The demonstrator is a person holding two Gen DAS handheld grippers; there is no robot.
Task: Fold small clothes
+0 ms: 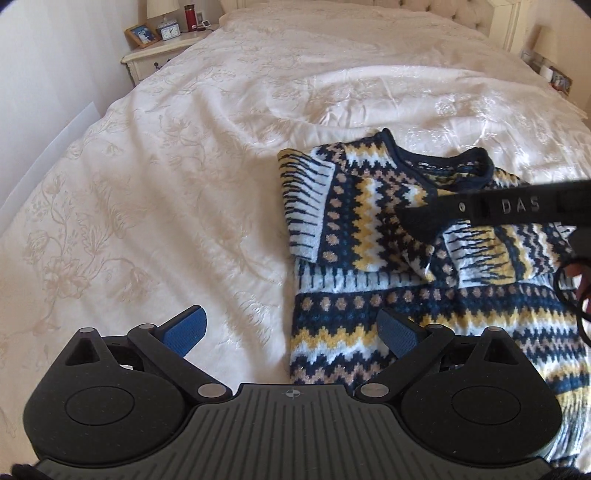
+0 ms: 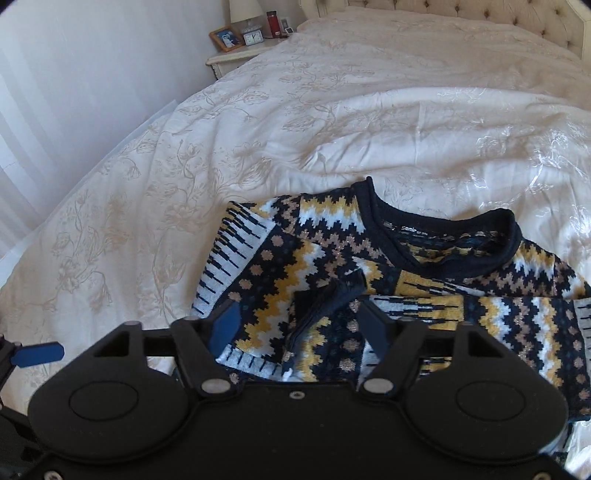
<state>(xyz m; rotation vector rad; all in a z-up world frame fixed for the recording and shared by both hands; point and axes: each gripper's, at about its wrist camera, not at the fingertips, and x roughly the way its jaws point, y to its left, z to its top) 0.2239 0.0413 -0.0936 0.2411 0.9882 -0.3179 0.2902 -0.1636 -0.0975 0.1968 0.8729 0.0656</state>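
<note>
A small knitted sweater [image 1: 373, 229] in navy, yellow, white and tan zigzags lies flat on the cream bedspread [image 1: 166, 166], neck away from me, both sleeves folded across the chest. It also fills the right wrist view [image 2: 332, 266]. My left gripper [image 1: 291, 332] is open and empty, hovering at the sweater's left lower edge. My right gripper [image 2: 299, 325] is open just above the folded sleeve cuff [image 2: 325, 306] at mid-chest, holding nothing. Its black body [image 1: 517, 206] reaches in from the right in the left wrist view.
A nightstand [image 1: 159, 55] stands at the bed's far left with a photo frame, clock [image 1: 170, 31], red flask and lamp. A tufted headboard [image 2: 461, 11] runs along the far end. A white wall [image 2: 74, 74] borders the bed's left side.
</note>
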